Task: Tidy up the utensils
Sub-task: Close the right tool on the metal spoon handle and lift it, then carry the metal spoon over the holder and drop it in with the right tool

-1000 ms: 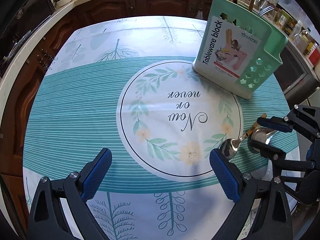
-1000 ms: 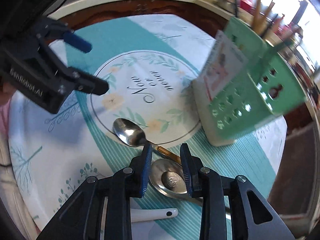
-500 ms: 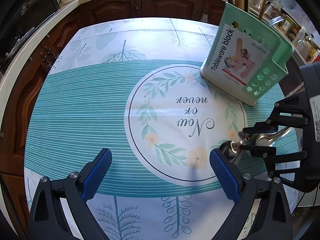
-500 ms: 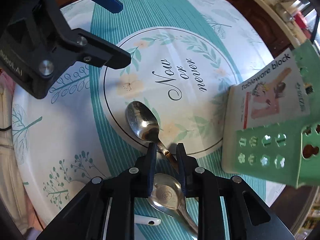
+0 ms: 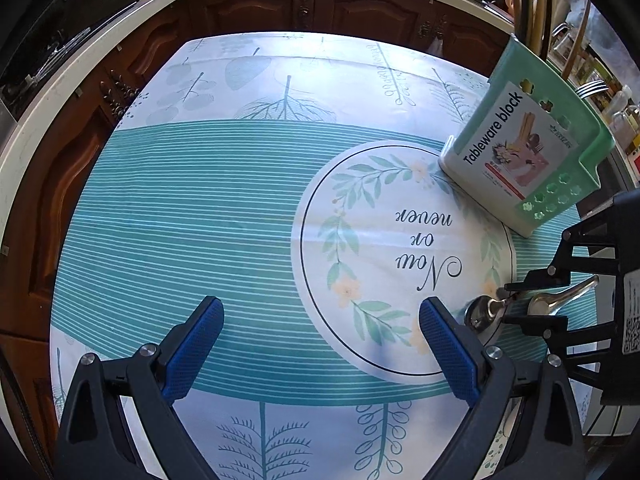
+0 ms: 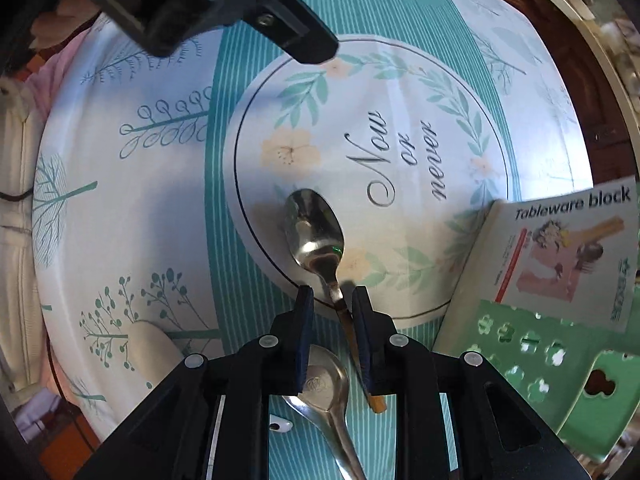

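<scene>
I am part-way into picking up a spoon. My right gripper (image 6: 332, 300) points straight down at the table, and its two blue-padded fingers (image 6: 306, 320) straddle the thin neck of a small steel spoon (image 6: 314, 232). The jaws have just been closing and now stand narrow, with the handle between them. A slim gap shows on the left side, so I judge the pads are not yet pressing on it. The spoon lies flat on the tablecloth (image 6: 140, 200), bowl up, on the edge of a printed circle that reads "Now or never". Its handle ends in an amber tip under my right finger.

A larger steel ladle-shaped spoon (image 6: 326, 384) lies just beneath my gripper, close beside the first. A white ceramic spoon handle (image 6: 280, 426) peeks out next to it.

My left gripper (image 5: 320, 352) hangs wide open over the striped teal cloth, holding nothing.

The mint-green plastic utensil holder (image 5: 520, 152) stands near the spoons. It has clover-shaped holes and a paper label, and long handles already rise from it.

Next I need to finish closing on the slippery neck, lift without dragging the ladle spoon, and carry it to the holder.
</scene>
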`<state>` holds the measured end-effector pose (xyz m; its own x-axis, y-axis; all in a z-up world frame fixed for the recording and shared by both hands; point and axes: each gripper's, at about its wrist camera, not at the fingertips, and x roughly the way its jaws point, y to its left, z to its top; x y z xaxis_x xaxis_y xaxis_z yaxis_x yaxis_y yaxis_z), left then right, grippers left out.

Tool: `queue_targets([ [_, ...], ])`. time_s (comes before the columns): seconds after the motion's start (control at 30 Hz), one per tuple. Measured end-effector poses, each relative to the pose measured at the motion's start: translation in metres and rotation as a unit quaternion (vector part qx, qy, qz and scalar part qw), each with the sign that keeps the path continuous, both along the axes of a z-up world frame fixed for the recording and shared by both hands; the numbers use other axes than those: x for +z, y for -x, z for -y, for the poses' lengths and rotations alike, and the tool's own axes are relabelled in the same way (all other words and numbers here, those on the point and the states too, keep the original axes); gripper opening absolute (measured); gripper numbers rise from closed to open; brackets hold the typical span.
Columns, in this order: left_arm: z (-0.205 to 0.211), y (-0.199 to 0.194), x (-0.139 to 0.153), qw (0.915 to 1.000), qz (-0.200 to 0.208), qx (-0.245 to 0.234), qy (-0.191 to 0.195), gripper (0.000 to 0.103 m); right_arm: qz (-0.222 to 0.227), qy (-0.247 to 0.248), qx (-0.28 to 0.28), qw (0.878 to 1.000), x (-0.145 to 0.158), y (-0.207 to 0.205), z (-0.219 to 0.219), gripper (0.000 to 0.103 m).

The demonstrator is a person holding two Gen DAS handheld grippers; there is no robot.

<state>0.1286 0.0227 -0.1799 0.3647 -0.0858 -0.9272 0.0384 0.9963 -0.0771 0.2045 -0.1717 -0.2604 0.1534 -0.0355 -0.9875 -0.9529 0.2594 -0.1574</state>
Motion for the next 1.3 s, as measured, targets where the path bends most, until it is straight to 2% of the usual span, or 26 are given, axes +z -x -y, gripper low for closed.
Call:
queue_targets([
  [0.1,-0.002,-0.001,-0.001,1.0000,-0.001,0.004,0.002,0.097,-0.003,0.006,0.009,1.000,-0.001,-0.006,-0.006,0.020],
  [0.17,-0.004,-0.001,-0.001,1.0000,-0.002,0.006,0.004,0.097,-0.015,0.009,0.011,1.000,-0.002,-0.006,-0.010,0.012],
  [0.33,-0.010,-0.002,-0.002,0.9999,-0.003,0.012,0.007,0.097,-0.029,0.012,0.007,0.999,0.000,-0.013,-0.019,0.008],
  [0.43,-0.014,-0.002,-0.003,0.9998,-0.004,0.016,0.009,0.097,-0.010,0.000,-0.002,1.000,0.005,-0.018,-0.022,0.006],
  [0.6,-0.012,0.000,-0.003,0.9998,-0.005,0.015,0.011,0.097,0.029,-0.058,-0.033,0.997,0.032,-0.030,-0.015,0.006],
  [0.8,-0.001,0.005,0.000,1.0000,-0.001,-0.003,0.009,0.097,0.094,-0.127,-0.093,0.983,0.062,-0.033,0.004,0.006],
  [0.83,0.002,0.006,0.001,0.9999,0.000,-0.006,0.008,0.097,0.104,-0.146,-0.108,0.978,0.058,-0.021,0.012,0.006],
  [0.93,0.010,0.009,0.005,0.9998,0.002,-0.016,0.008,0.097,0.127,-0.198,-0.155,0.960,0.071,-0.001,0.031,0.006],
  [1.07,0.024,0.014,0.011,0.9994,0.006,-0.033,0.006,0.097,0.152,-0.275,-0.229,0.921,0.088,0.008,0.057,0.006],
  [1.17,0.036,0.019,0.014,0.9987,0.009,-0.049,0.000,0.097,0.169,-0.341,-0.284,0.880,0.103,0.023,0.080,0.006],
  [1.2,0.040,0.021,0.015,0.9985,0.010,-0.054,-0.002,0.097,0.174,-0.369,-0.305,0.860,0.110,0.027,0.090,0.006],
  [1.23,0.043,0.023,0.017,0.9981,0.012,-0.060,-0.003,0.097,0.179,-0.385,-0.317,0.848,0.115,0.030,0.096,0.006],
  [1.3,0.049,0.026,0.020,0.9975,0.016,-0.069,-0.004,0.097,0.191,-0.424,-0.344,0.816,0.130,0.036,0.111,0.006],
])
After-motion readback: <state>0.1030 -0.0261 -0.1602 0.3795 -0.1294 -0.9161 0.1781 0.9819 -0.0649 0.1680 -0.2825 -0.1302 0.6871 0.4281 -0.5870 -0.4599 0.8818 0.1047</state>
